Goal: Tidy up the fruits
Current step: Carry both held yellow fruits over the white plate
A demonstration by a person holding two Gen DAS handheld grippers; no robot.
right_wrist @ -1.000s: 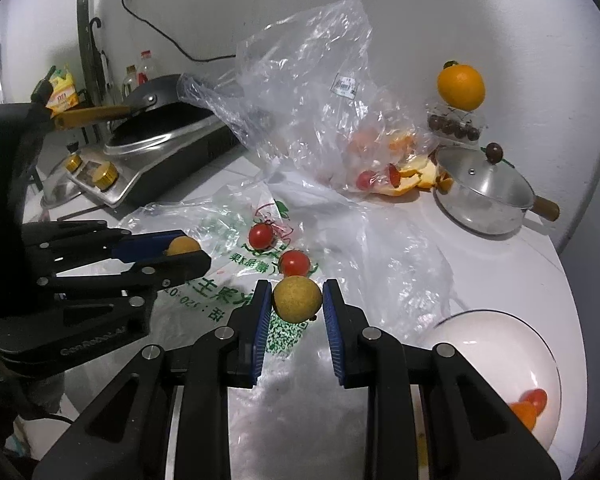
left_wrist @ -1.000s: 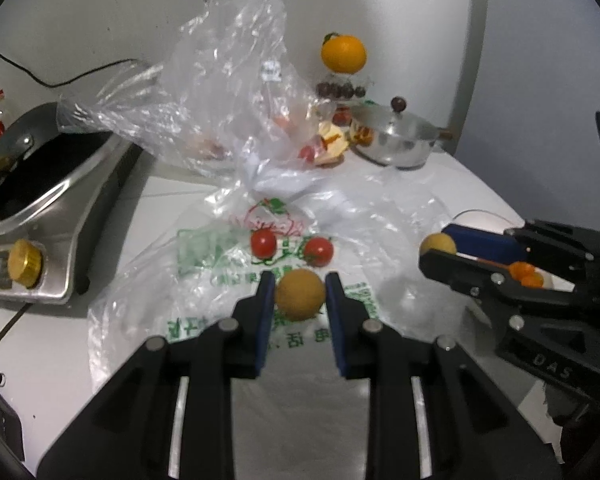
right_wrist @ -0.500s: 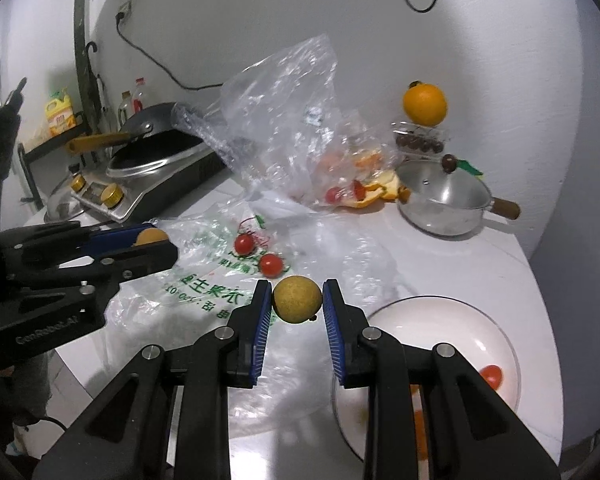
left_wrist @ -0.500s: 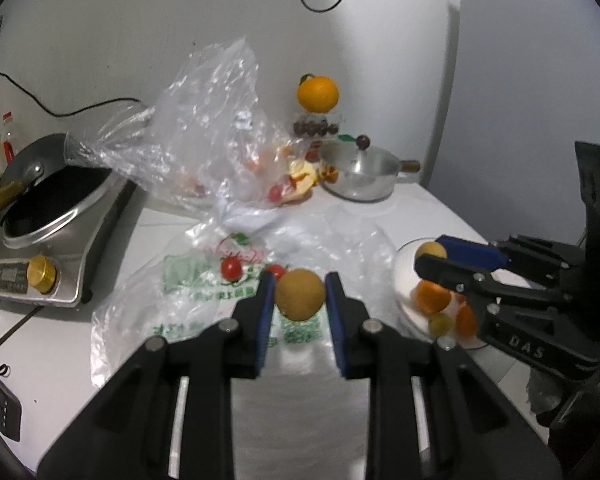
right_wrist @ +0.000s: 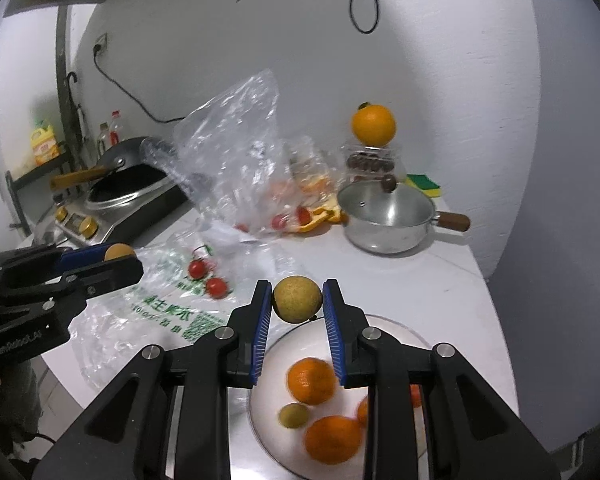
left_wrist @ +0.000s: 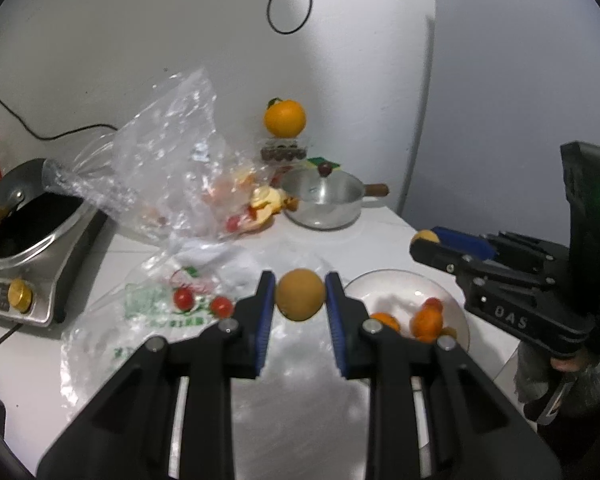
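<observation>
Two round tan-yellow fruits are held in the air, one in each gripper. The left gripper (left_wrist: 300, 298) pinches its brownish-yellow round fruit (left_wrist: 300, 295) between blue-padded fingers, above the flat printed plastic bag (left_wrist: 148, 320) and just left of the white round plate (left_wrist: 396, 292). The right gripper (right_wrist: 297, 300) clamps a speckled yellow round fruit (right_wrist: 297, 299) the same way, over the near rim of that white plate (right_wrist: 404, 332).

On the plate lie several orange citrus fruits (right_wrist: 311, 383) and one small greenish-yellow fruit (right_wrist: 294, 415); motion blur softens them. Two red cherry tomatoes (right_wrist: 206, 278) rest close together on the printed bag, to the left of the plate.

Behind them, a crumpled clear plastic bag (right_wrist: 236, 152) stands up from the white counter (right_wrist: 452, 280), with orange peel and more small red tomatoes at its base. A steel saucepan with a wooden handle (right_wrist: 388, 216) sits to the right of it. Behind the pan, a large orange (right_wrist: 373, 125) rests on a clear jar. A black wok on a silver induction cooker (right_wrist: 120, 188) occupies the far left.
</observation>
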